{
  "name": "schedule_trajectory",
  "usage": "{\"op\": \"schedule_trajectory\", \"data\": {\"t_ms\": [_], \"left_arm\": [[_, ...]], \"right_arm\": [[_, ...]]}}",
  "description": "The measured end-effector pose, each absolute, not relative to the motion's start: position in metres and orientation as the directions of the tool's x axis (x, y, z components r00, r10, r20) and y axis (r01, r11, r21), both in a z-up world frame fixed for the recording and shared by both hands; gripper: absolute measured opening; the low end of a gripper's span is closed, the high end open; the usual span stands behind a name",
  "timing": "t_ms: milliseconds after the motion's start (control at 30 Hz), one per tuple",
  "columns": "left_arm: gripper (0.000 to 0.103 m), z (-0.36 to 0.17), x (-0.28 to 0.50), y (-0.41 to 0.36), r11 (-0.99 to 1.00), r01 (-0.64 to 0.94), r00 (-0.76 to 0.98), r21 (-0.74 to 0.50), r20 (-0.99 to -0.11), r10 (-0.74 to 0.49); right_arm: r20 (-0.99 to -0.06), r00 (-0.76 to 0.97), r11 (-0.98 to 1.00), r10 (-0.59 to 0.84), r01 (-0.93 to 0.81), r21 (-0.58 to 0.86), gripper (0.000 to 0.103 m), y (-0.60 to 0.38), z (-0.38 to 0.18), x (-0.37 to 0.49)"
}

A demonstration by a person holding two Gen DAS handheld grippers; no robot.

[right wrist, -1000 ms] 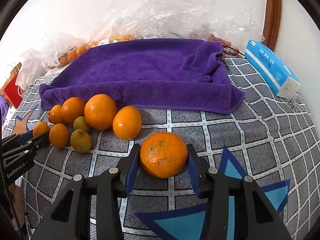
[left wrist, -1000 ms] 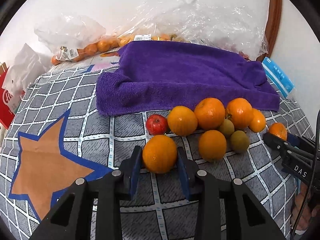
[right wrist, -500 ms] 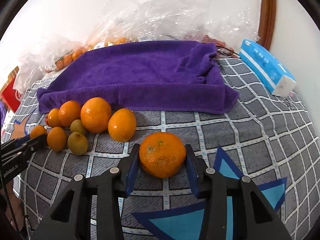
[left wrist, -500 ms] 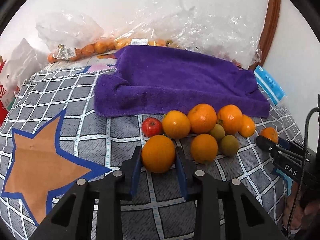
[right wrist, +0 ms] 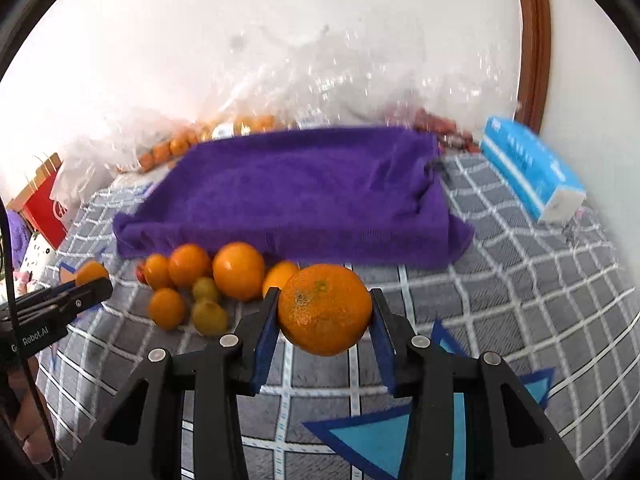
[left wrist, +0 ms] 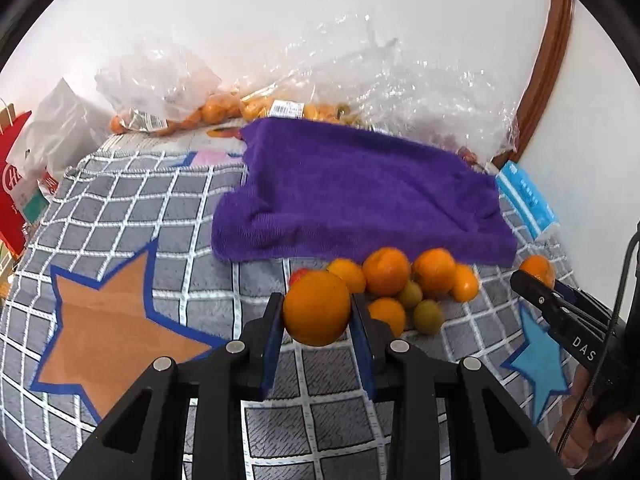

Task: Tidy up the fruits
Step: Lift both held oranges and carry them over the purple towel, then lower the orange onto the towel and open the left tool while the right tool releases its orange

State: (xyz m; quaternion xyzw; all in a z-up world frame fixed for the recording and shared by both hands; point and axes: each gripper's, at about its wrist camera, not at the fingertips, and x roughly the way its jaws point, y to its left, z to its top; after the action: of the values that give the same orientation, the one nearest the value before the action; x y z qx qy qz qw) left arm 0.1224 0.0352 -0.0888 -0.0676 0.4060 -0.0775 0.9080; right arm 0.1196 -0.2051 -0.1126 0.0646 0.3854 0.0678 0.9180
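Observation:
My left gripper [left wrist: 317,312] is shut on a smooth orange [left wrist: 317,307] and holds it above the checked cloth. My right gripper [right wrist: 324,312] is shut on a rough-skinned mandarin [right wrist: 325,309], also lifted. It shows at the right of the left wrist view [left wrist: 538,276]. A pile of several oranges and two small green fruits [left wrist: 404,290] lies in front of a purple towel [left wrist: 360,192]. The pile shows in the right wrist view [right wrist: 208,280] too, with the towel [right wrist: 296,188] behind it.
Clear plastic bags with small oranges [left wrist: 208,110] lie along the wall behind the towel. A blue tissue pack [right wrist: 532,172] lies at the right. A red paper bag [left wrist: 12,184] stands at the left edge. The cloth has a brown star [left wrist: 116,316] and a blue star [left wrist: 540,360].
Both grippers have lifted their fruit off the cloth and pulled back; the pile and towel now look lower and farther away. Both stay shut on their fruit.

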Motion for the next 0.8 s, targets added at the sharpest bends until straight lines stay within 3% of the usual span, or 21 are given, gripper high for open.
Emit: {"op": "schedule_trajectory", "data": {"t_ms": [300, 800], "left_arm": [[0.031, -0.060, 0.152, 0.036, 0.985, 0.048, 0.710, -0.166, -0.688, -0.150], [0.031, -0.068, 0.225, 0.021, 0.986, 0.064, 0.718, -0.155, -0.679, -0.154]], "right_arm": [[-0.653, 0.735, 0.981, 0.179, -0.084, 0.175, 0.043, -0.203, -0.076, 0.146], [-0.666, 0.725, 0.978, 0.177, -0.055, 0.200, 0.043, -0.197, -0.086, 0.215]]}}
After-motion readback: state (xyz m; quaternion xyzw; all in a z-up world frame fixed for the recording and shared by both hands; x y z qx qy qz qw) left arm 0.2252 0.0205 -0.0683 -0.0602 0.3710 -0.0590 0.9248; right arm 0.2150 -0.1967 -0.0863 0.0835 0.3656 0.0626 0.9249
